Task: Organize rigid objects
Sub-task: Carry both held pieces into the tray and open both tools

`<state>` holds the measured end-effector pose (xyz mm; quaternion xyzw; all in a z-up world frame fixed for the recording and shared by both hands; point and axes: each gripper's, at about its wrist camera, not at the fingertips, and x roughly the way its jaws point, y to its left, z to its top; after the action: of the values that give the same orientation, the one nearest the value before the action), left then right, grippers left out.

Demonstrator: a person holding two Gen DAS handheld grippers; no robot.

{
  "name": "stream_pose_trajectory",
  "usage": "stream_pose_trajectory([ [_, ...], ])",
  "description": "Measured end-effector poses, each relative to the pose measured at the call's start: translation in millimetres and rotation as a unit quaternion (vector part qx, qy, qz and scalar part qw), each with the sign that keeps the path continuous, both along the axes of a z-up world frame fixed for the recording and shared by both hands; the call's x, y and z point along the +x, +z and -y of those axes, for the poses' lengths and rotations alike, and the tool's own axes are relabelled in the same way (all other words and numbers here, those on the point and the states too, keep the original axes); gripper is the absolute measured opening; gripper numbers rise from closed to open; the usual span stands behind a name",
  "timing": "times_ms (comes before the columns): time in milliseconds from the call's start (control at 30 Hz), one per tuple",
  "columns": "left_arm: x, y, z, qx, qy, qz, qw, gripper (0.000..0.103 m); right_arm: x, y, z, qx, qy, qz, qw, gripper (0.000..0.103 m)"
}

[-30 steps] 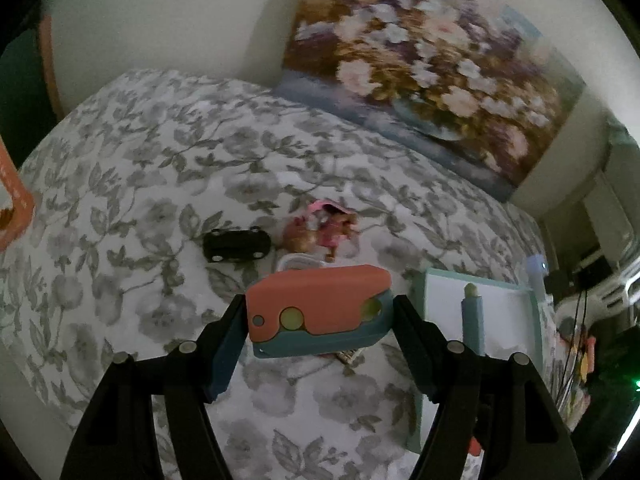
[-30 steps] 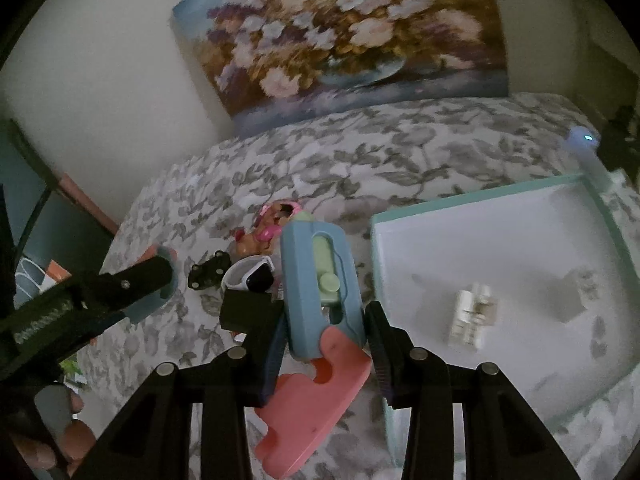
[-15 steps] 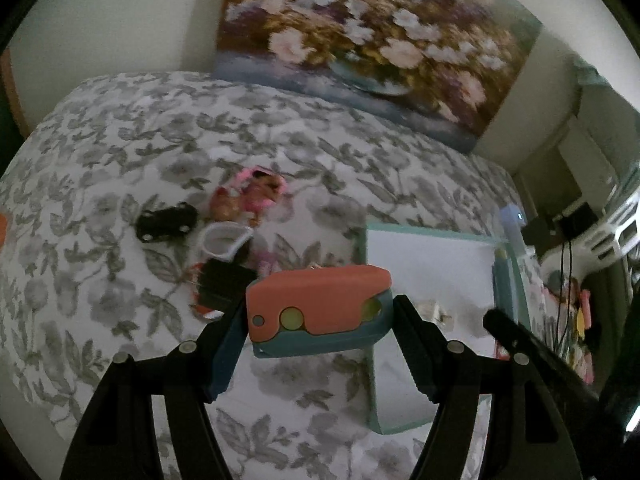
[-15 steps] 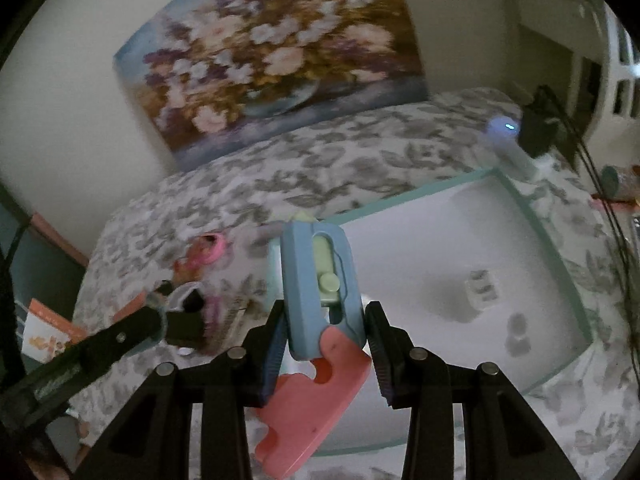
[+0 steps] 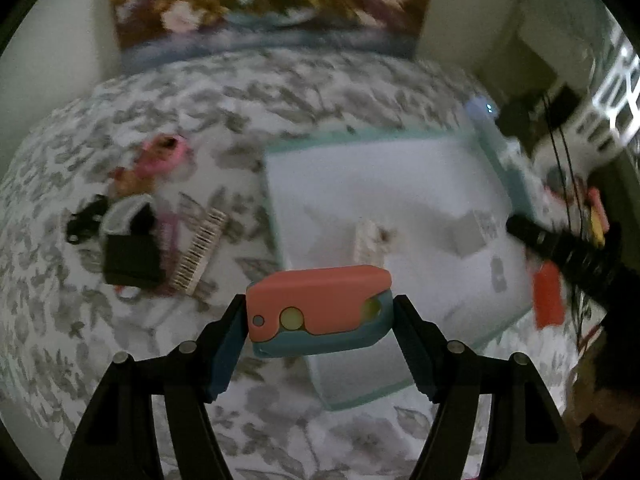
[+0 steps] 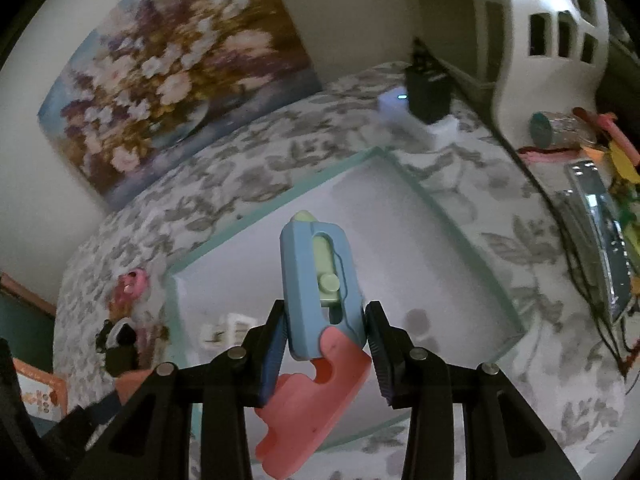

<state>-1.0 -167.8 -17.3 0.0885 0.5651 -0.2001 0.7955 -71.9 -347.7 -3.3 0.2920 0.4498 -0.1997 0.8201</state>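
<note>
We hold two toys above a bed point(image 5: 120, 360) covered in a leaf-print spread.

Left tongs point(image 5: 318, 336): the jaws stand fairly wide and clamp a coral-and-blue toy point(image 5: 318, 312) crosswise, one pad on each end. The toy lies flat between the fingertips, coral face up, and hangs over the near left corner of a shallow tray point(image 5: 384, 396) with a teal rim.

Right tongs point(image 6: 326, 340): the jaws are narrowly set and grip a blue toy with a coral handle point(image 6: 316, 280) by its sides. The blue body points away from the tongs; the coral handle hangs down between the fingers. This toy hangs over the tray point(image 6: 276, 204) floor.

Inside the tray, ahead of the left tongs, lie a small white ribbed piece point(image 5: 366, 240) and, further right, pale blocks point(image 5: 468, 236); blur hides their detail.

Left of the left tongs, on the bed, sits a loose cluster: a black box point(image 5: 130, 260), a striped comb-like piece point(image 5: 200, 252), a small black toy point(image 5: 82, 220) and a pink figure point(image 5: 160, 154).

Beyond the tray, a flower painting point(image 6: 168, 80) leans against the wall.
</note>
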Motion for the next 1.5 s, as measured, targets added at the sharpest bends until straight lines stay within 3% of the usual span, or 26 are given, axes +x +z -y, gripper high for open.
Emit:
stream_pose_trajectory([
  [400, -10.2, -54.9, 34.3, 0.042, -0.045, -0.051, 0.9968, 0.073, -10.5, -30.3, 24.3, 0.029, -0.034, -0.03, 0.999, 0.042],
  [733, -6.5, -63.4, 39.9, 0.08, -0.043, -0.024, 0.9956, 0.073, -7.3, -41.6, 24.4, 0.034, -0.028, -0.05, 0.998, 0.042],
  [1000, 7.9, -61.9, 33.7, 0.067, -0.017, -0.024, 0.9973, 0.073, -1.3, -41.9, 19.8, 0.022, -0.015, -0.065, 0.998, 0.043],
  [1133, 10.4, -59.0, 32.6, 0.055, -0.012, -0.033, 0.9978, 0.073, -0.9, -35.5, 18.6, 0.007, -0.018, -0.064, 0.998, 0.058],
  [1500, 19.8, -29.3, 11.0, 0.018, 0.002, -0.019, 0.9997, 0.073, 0.4, -12.0, 10.0, -0.016, -0.01, -0.041, 0.999, 0.058],
])
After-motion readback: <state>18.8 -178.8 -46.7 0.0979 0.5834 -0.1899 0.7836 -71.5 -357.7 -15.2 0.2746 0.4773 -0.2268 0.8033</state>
